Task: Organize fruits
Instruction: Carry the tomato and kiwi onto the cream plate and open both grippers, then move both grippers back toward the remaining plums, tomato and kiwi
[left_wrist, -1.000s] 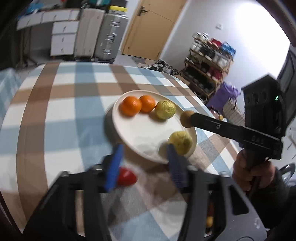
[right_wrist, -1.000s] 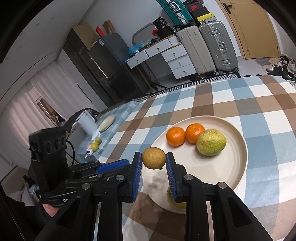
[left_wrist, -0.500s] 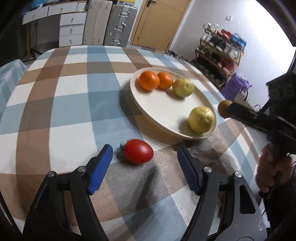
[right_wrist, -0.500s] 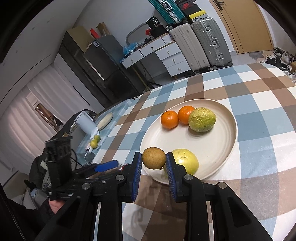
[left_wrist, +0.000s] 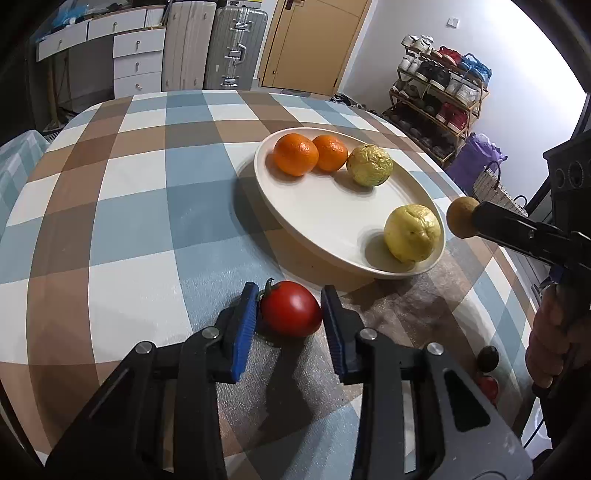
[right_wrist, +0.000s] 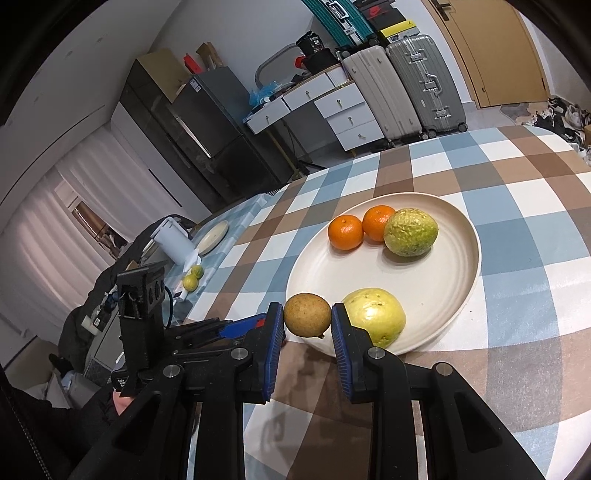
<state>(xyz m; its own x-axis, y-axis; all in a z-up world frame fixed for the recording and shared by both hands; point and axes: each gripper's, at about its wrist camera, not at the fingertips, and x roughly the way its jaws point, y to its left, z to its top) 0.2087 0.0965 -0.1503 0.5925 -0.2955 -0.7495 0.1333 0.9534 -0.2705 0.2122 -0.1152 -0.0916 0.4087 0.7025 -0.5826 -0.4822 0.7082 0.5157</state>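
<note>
Flanking the tomato (left_wrist: 291, 313), left gripper (left_wrist: 289, 308) contact unclear.

The left gripper (left_wrist: 289, 308) has come down and forward over the last second: its blue pads (left_wrist: 246, 321), spread wide with the red tomato (left_wrist: 291, 308) lying ahead of them half a second ago, now stand close on either side of the tomato, which sits on the worktop (left_wrist: 147, 206) between them; whether they press it cannot be told. The right gripper (right_wrist: 307, 325), clamped on the small brown fruit (right_wrist: 307, 315), has drawn back from over the cream plate (right_wrist: 436, 291) to just off its near rim, so the yellow-green guava (right_wrist: 375, 316) now lies directly ahead of its right pad.
</note>
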